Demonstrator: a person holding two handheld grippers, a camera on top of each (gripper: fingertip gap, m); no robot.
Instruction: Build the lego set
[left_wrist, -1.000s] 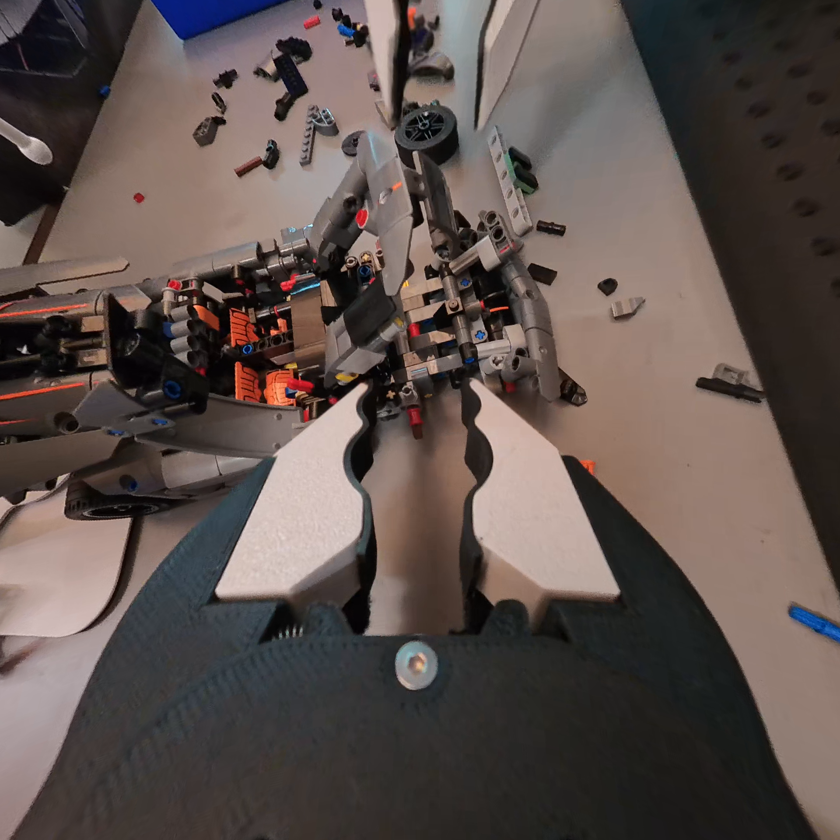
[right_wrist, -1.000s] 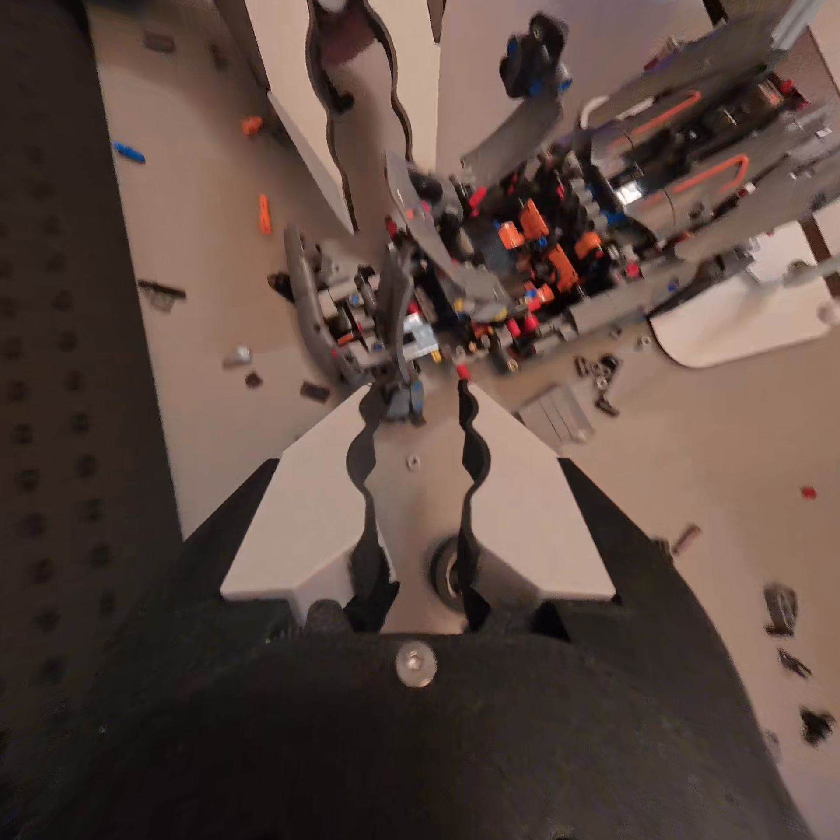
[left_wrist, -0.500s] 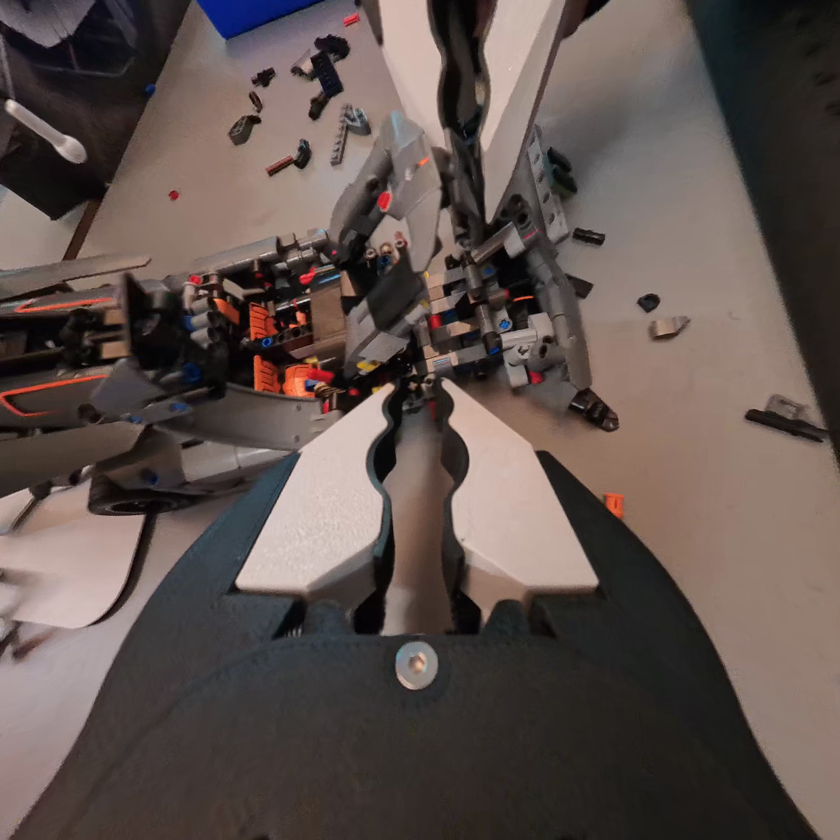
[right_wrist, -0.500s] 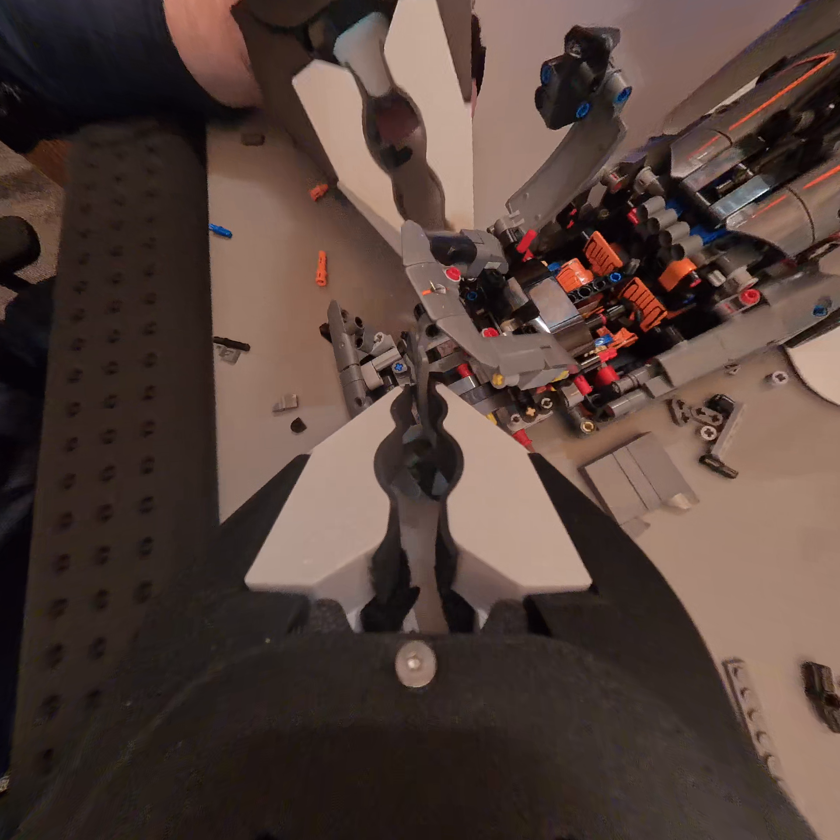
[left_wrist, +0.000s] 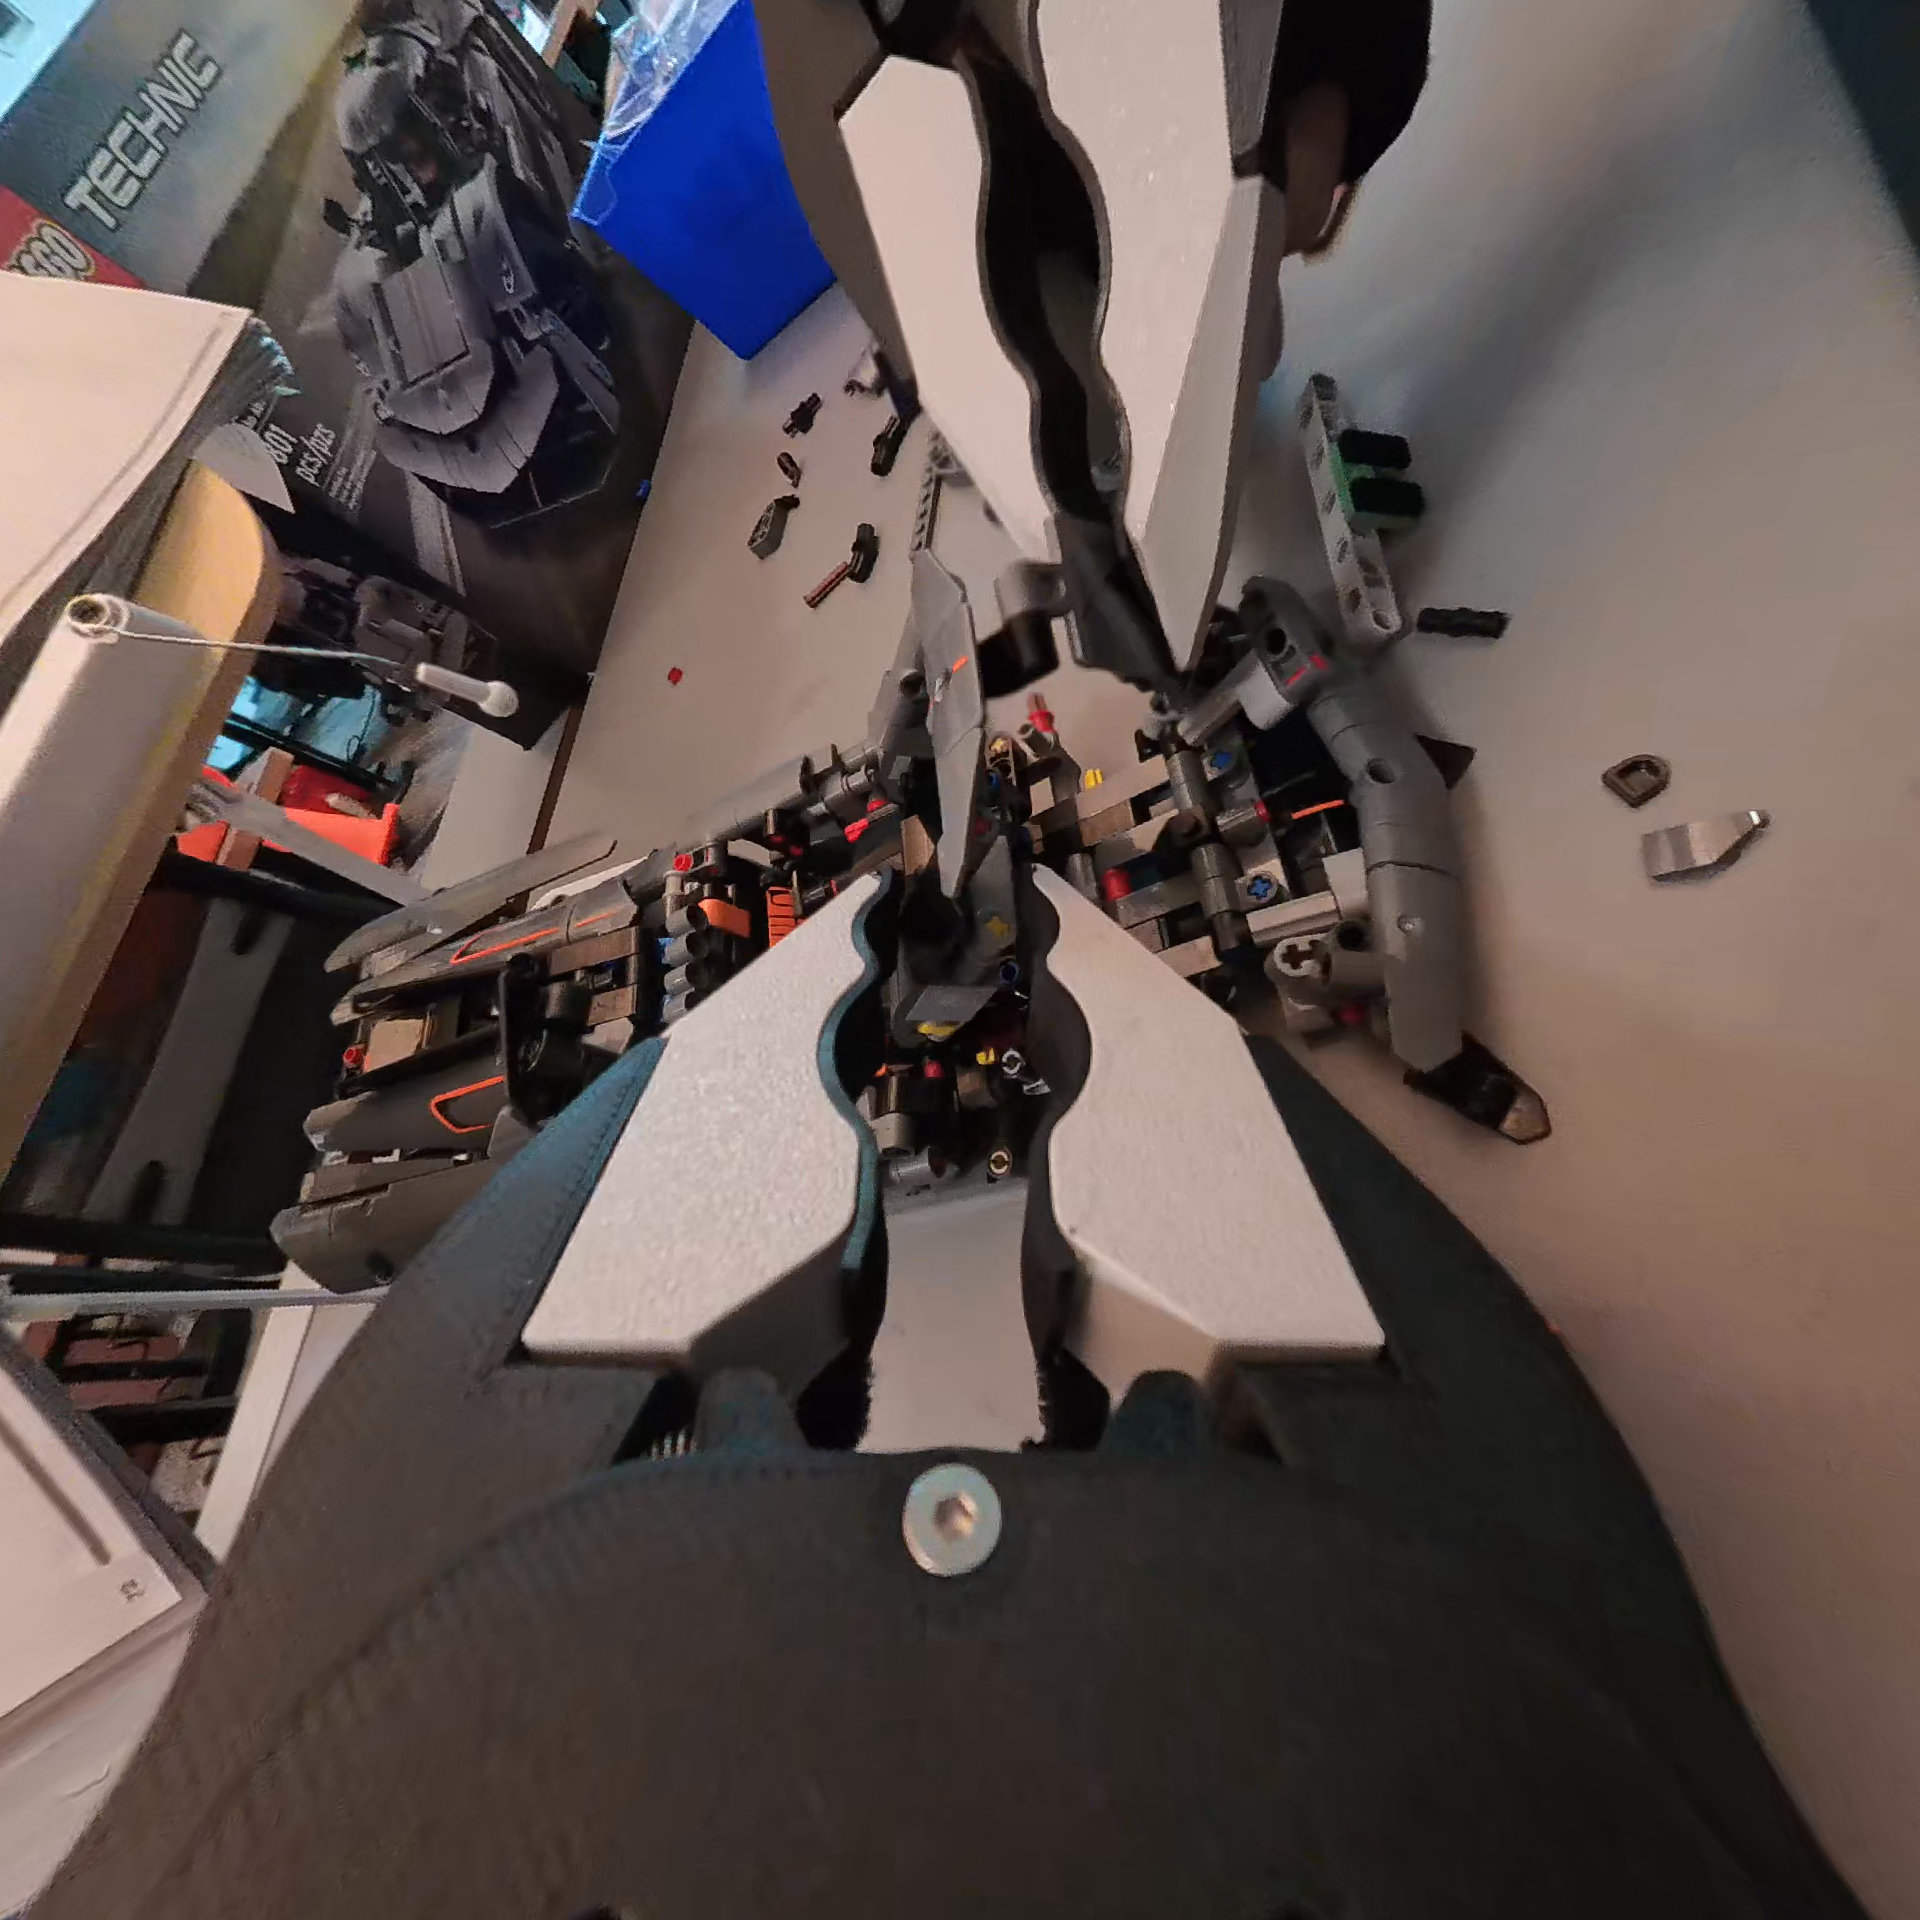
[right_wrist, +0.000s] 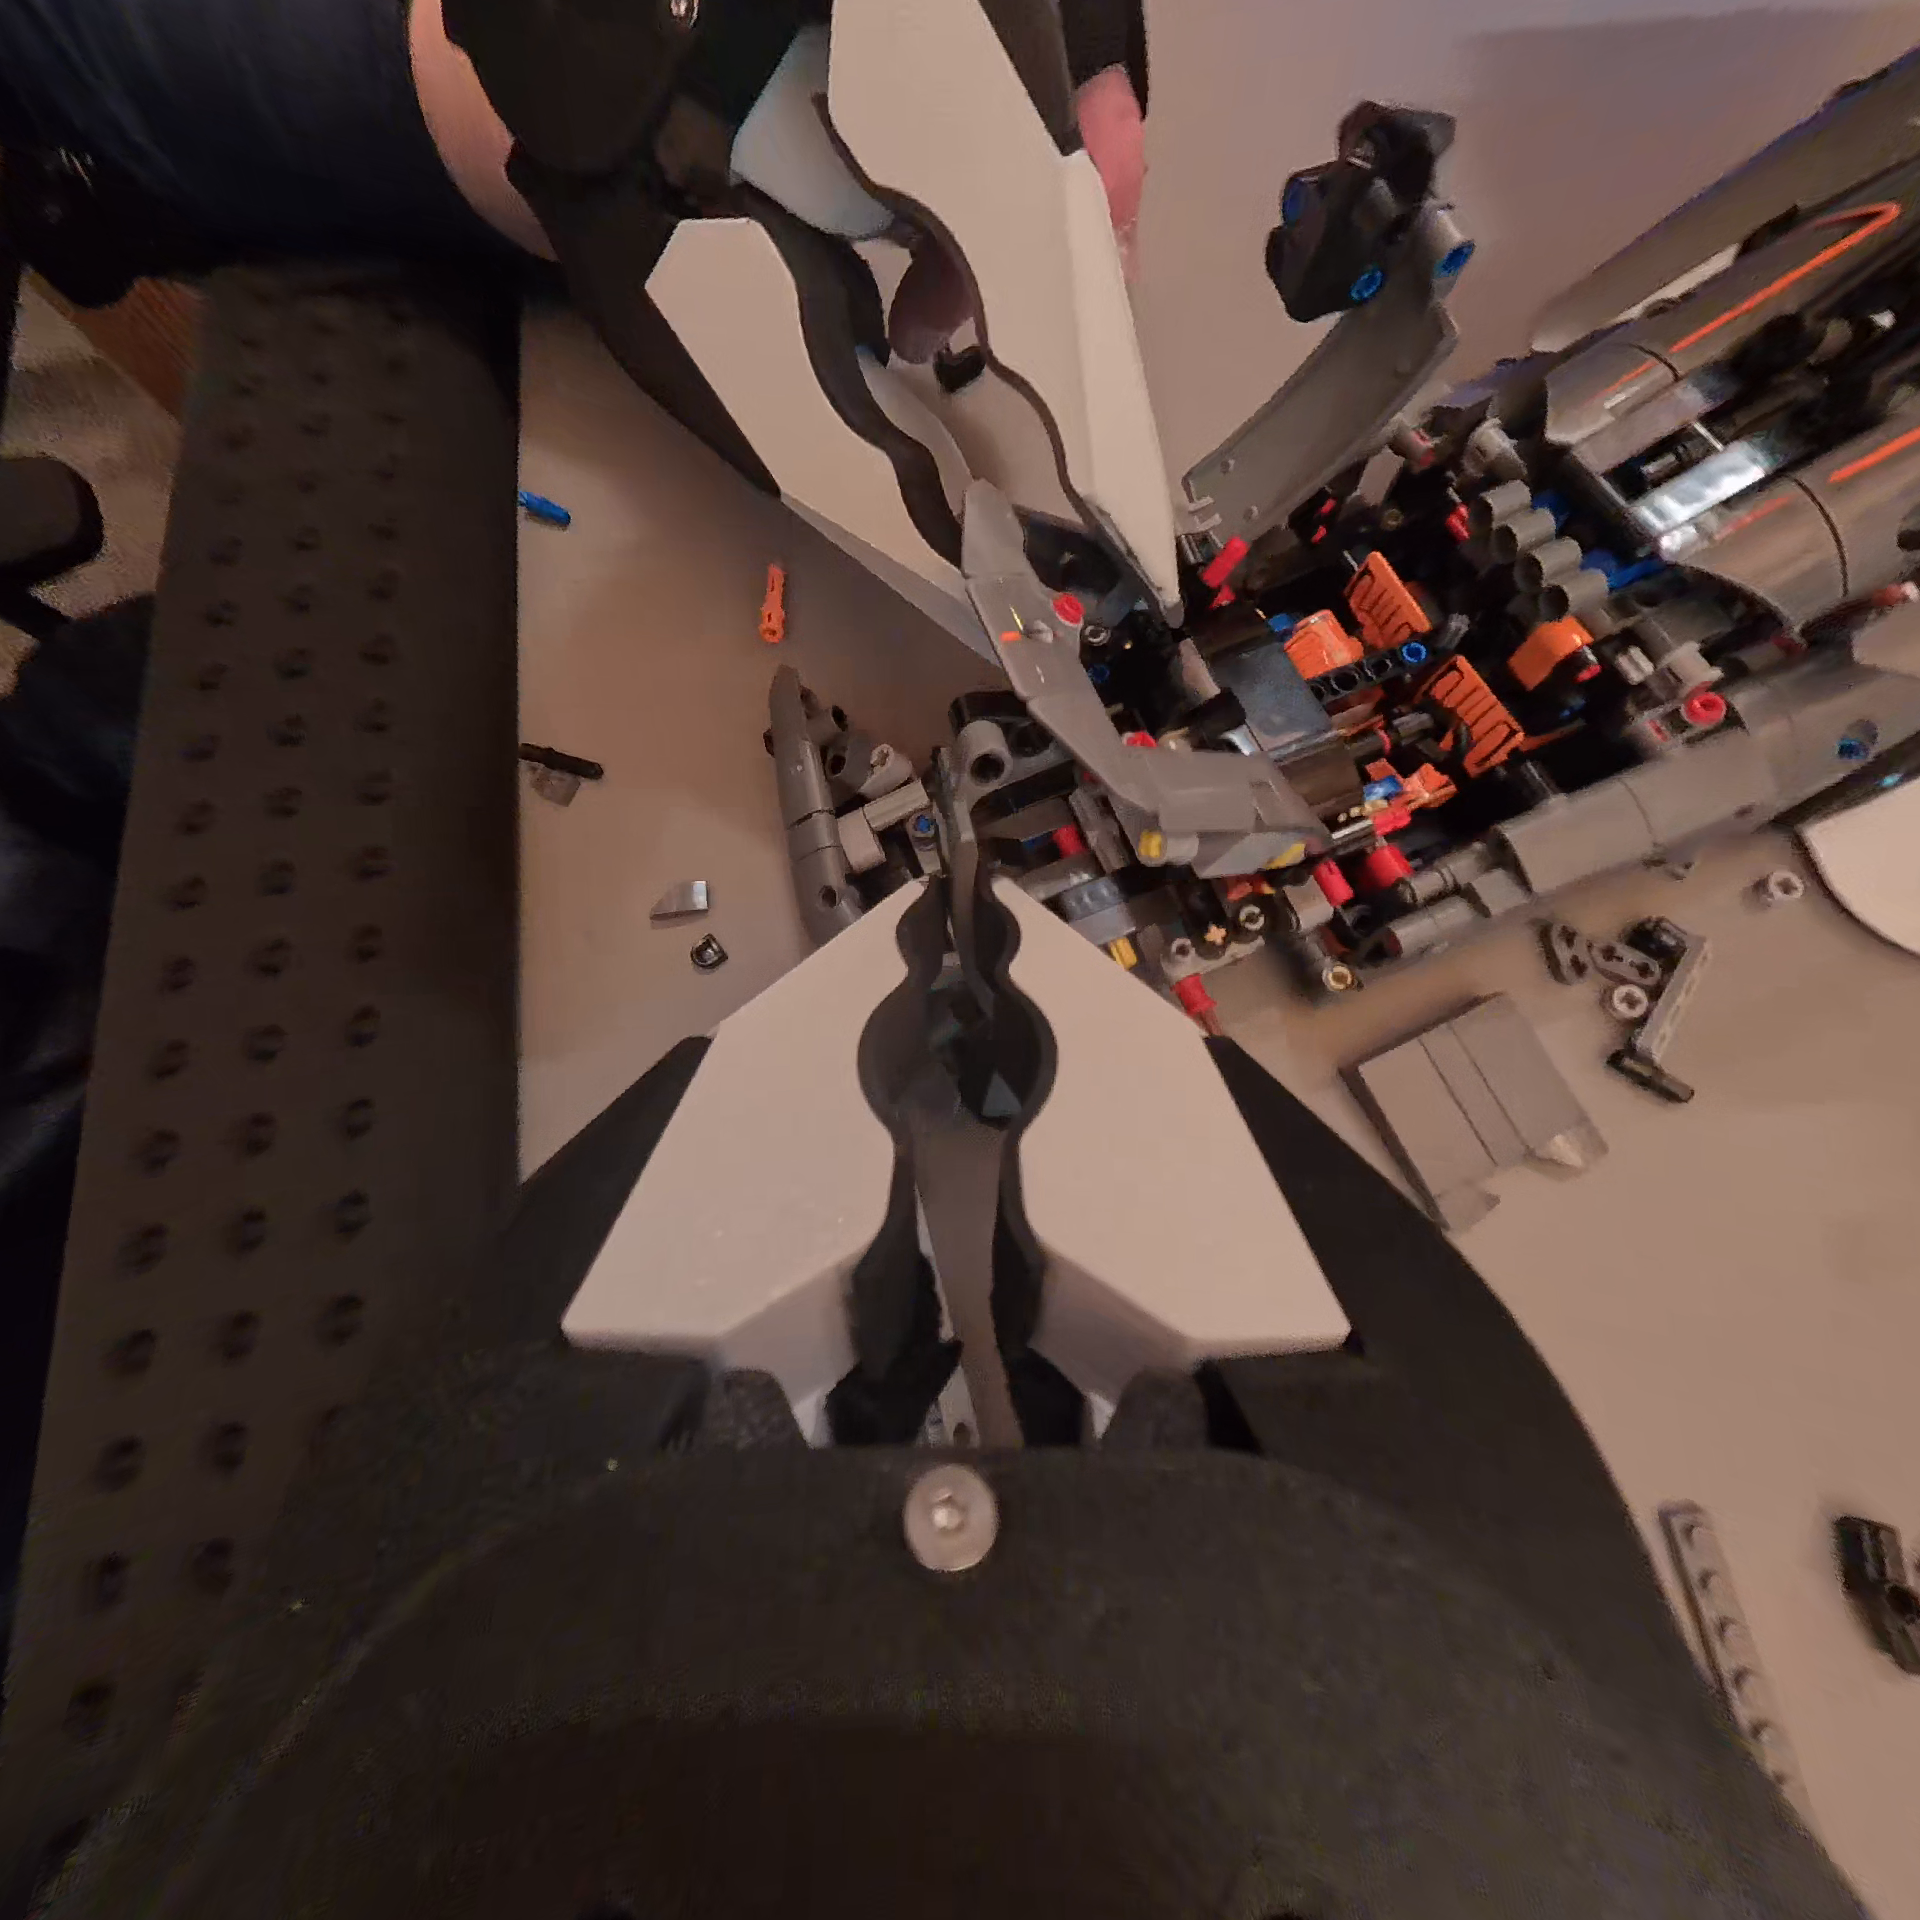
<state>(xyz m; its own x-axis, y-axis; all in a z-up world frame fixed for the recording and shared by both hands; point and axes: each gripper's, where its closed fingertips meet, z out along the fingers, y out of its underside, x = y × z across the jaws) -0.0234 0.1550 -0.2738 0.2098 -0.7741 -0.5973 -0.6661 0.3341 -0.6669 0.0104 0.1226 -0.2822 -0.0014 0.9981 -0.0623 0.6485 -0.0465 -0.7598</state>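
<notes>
Twisting or pulling too hard now looks like the main risk: the half-built lego car (right_wrist: 1351, 727) is gripped at two spots at once, and if the two pull against each other, a pinned joint could pop apart or the thin dark panel (right_wrist: 971, 862) could slip free. The car lies on the pale counter (right_wrist: 1558, 1299), its front end directly ahead of both tools. The right gripper (right_wrist: 961, 914) is clenched on that dark panel, which runs back between its fingers and stands at the car's near edge. The left gripper (left_wrist: 956, 914) straddles a grey angled panel (left_wrist: 951, 727) and the parts beneath it; its jaws stand partly apart, and I cannot tell whether they press anything. Loose pieces lie scattered near the car, among them a grey tile (right_wrist: 1470, 1101) and an orange pin (right_wrist: 771, 601), which a sudden jerk could sweep away.
</notes>
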